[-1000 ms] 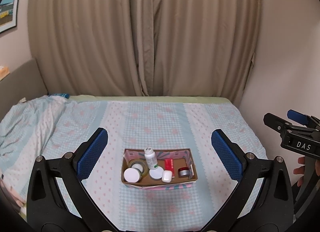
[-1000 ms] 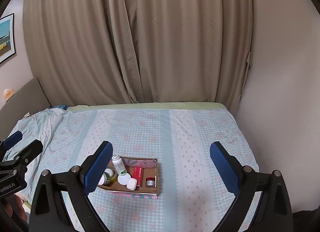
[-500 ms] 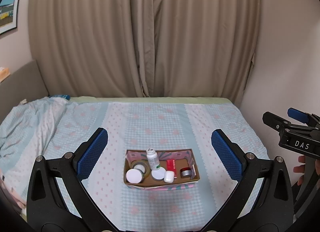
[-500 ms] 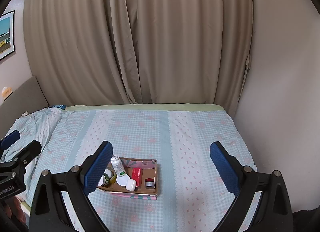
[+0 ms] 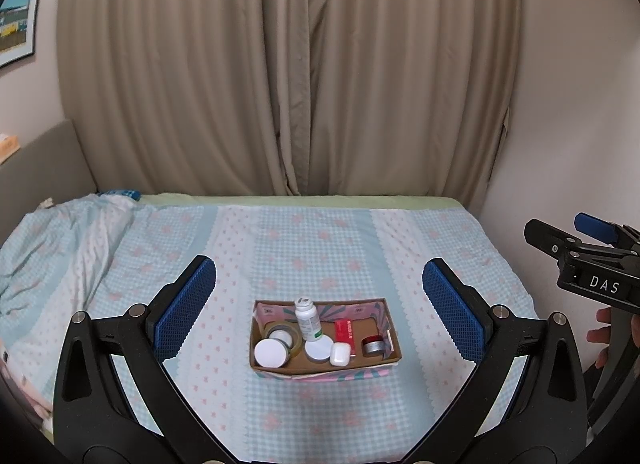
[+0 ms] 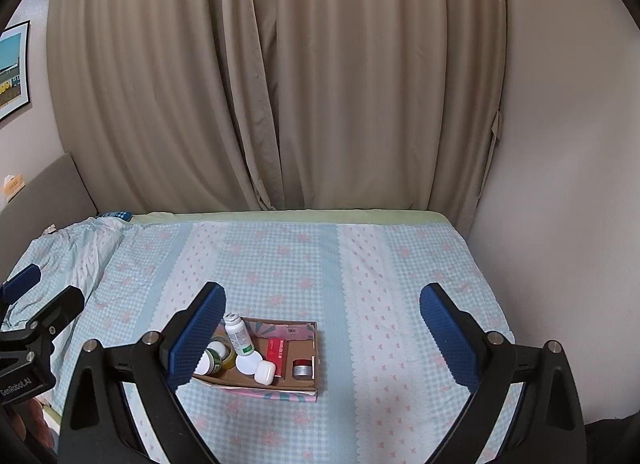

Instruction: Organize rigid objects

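A shallow cardboard box [image 5: 394,348] [image 6: 310,382] lies on the bed near its front edge. Inside stand a white bottle [image 5: 307,319] [image 6: 237,334], a tape roll [image 5: 283,335], a white-lidded jar [image 5: 271,352], a second white lid [image 5: 319,348], a white earbud case [image 5: 340,354] [image 6: 265,372], a red packet [image 5: 345,331] [image 6: 277,350] and a small silver jar [image 5: 373,345] [image 6: 302,368]. My left gripper [image 5: 319,306] is open, held well above and behind the box. My right gripper [image 6: 322,324] is open too, with the box low between its fingers toward the left one.
The bed [image 5: 320,240] has a pale blue checked cover with pink flowers, and a rumpled quilt [image 5: 60,240] lies at its left. Beige curtains [image 5: 288,75] hang behind. A wall [image 6: 560,143] bounds the right side. A person's hand [image 5: 600,334] holds the other gripper at the right edge.
Both cameras have drifted slightly, so the box sits a little further right in the left wrist view. Both grippers stay open and nothing in the box has moved.
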Tool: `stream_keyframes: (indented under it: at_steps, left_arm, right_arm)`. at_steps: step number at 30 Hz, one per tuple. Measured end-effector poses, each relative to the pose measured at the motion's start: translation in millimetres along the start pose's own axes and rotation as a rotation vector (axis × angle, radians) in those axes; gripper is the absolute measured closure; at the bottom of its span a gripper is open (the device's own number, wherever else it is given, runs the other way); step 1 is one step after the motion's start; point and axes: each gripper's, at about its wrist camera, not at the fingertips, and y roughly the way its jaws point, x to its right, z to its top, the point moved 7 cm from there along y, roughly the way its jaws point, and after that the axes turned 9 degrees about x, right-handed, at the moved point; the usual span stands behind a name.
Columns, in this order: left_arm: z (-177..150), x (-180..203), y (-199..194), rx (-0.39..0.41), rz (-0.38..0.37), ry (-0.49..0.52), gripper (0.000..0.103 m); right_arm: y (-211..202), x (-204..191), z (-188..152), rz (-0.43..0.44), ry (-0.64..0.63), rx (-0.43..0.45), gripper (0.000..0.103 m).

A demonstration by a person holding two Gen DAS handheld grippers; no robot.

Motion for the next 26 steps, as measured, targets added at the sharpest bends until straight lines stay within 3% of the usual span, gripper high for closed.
stream_keyframes:
  at_steps: [10,18,26]
  left_arm:
    - [0.0,-4.2,1.3,0.005,0.006,-0.008,0.0]
    - [-0.9,-13.3,0.6,0.028,0.058,-0.012,0.0]
    - [-5.3,-13.7,-1.4,0.043,0.051,-0.02,0.0]
  right_arm:
    - [4.4,-3.9,3.6,-0.002,0.0,0.006,0.006]
    - [3.9,-3.9,4.0,-0.001,-0.001,0.007,0.006]
    - [4.0,-3.5,4.4,-0.007,0.0,0.01,0.006]
